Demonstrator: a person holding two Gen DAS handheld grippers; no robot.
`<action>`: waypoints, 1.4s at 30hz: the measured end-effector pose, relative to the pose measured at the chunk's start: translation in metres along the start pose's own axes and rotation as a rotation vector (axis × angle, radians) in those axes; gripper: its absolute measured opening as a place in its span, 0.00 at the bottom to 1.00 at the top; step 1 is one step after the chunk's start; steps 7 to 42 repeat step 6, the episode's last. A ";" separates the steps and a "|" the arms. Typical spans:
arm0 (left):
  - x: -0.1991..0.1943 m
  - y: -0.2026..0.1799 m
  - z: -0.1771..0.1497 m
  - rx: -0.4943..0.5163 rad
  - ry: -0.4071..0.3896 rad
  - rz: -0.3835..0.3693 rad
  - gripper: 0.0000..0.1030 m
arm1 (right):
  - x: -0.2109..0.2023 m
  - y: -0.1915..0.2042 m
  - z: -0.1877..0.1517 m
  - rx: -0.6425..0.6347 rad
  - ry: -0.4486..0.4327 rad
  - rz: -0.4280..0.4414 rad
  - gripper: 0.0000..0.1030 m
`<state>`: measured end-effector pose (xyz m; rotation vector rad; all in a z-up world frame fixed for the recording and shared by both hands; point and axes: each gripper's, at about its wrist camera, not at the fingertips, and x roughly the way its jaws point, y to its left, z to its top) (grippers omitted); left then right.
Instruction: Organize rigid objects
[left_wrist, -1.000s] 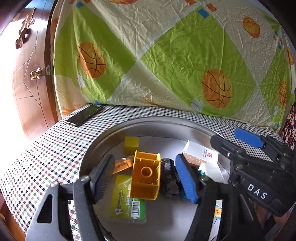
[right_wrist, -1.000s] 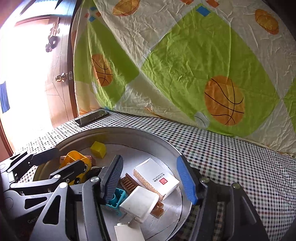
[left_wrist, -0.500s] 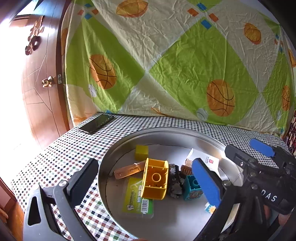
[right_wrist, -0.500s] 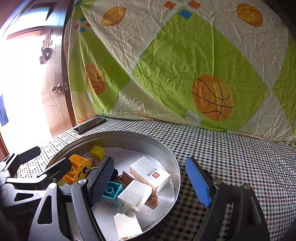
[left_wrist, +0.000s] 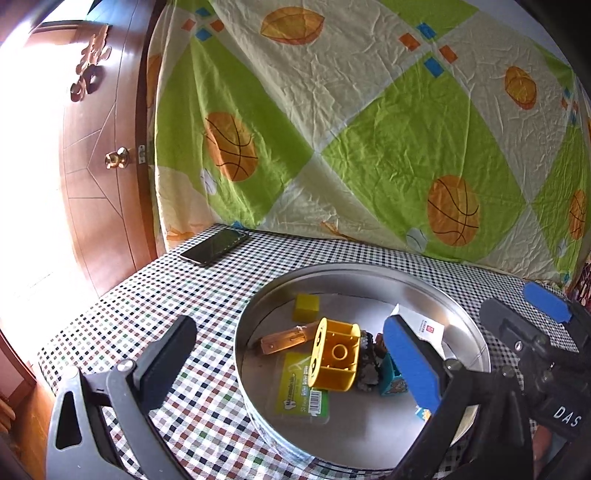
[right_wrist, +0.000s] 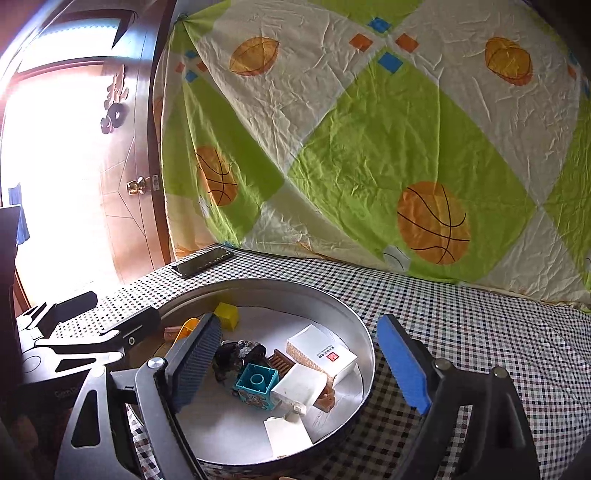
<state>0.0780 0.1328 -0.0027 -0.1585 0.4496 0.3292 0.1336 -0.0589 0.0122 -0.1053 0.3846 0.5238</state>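
Both jaws wide, nothing held

Now my left gripper (left_wrist: 291, 363) and right gripper (right_wrist: 299, 365) have just opened, empty. Blocks sit inside the round metal tray (right_wrist: 364, 345); checkered surface (right_wrist: 480, 332) lies free far right, phone (left_wrist: 214, 246) far left.

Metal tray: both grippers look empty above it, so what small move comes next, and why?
Probably draw both grippers a little further back. The left gripper and right gripper have just been opening, with nothing pressed between their fingers. The yellow block, teal block and white box all lie inside the metal tray; only a phone shows on the checked cloth.
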 end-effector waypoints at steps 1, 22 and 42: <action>-0.001 0.000 0.000 -0.001 -0.001 0.000 0.99 | 0.000 0.000 -0.001 0.000 0.001 0.001 0.85; -0.007 0.002 0.000 -0.003 -0.007 -0.005 0.99 | -0.004 0.000 -0.003 0.005 0.001 0.002 0.85; -0.007 0.002 0.000 -0.003 -0.007 -0.005 0.99 | -0.004 0.000 -0.003 0.005 0.001 0.002 0.85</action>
